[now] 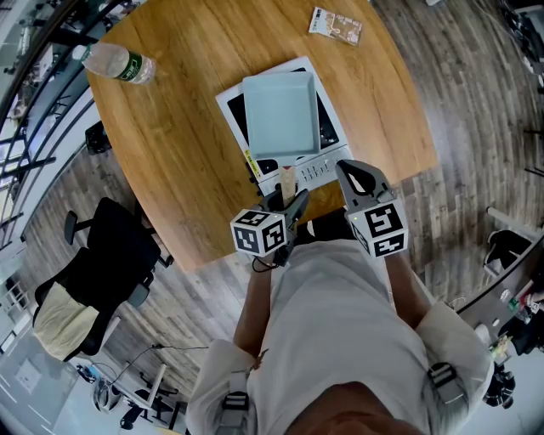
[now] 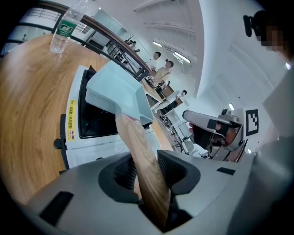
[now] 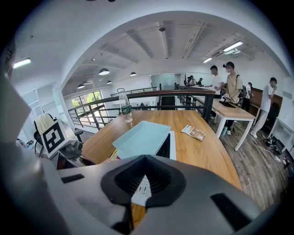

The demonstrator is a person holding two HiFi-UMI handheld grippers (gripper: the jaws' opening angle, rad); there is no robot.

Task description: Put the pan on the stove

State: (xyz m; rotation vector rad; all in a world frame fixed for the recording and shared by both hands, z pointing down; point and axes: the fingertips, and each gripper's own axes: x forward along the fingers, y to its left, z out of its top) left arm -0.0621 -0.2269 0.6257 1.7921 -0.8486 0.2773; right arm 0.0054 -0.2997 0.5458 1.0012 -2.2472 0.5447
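Item: pan, pale blue-green, square, with a wooden handle. Location: directly ahead of my left tongs, over the dark glass of the stove. It covers most of the glass, so I judge the placing all but done, though I cannot tell whether its base sits flat. Left tongs: part open, pads pressed on the two sides of the handle near its free end, with the handle running out between them toward the pan. I read this grip as chosen to keep the tongs off the stove and to let me steer the pan by its long lever. Right tongs: closed tip to tip, nothing in them, held just to the right of the left tongs and aimed at the stove's control strip. I take them as parked clear of the work. Stove: white case, set near the table edge closest to both tongs, within easy reach. Farther ahead: a bottle well off to the left of the left tongs, and a booklet beyond the stove. Behind and left of the tongs, off the table: a chair.
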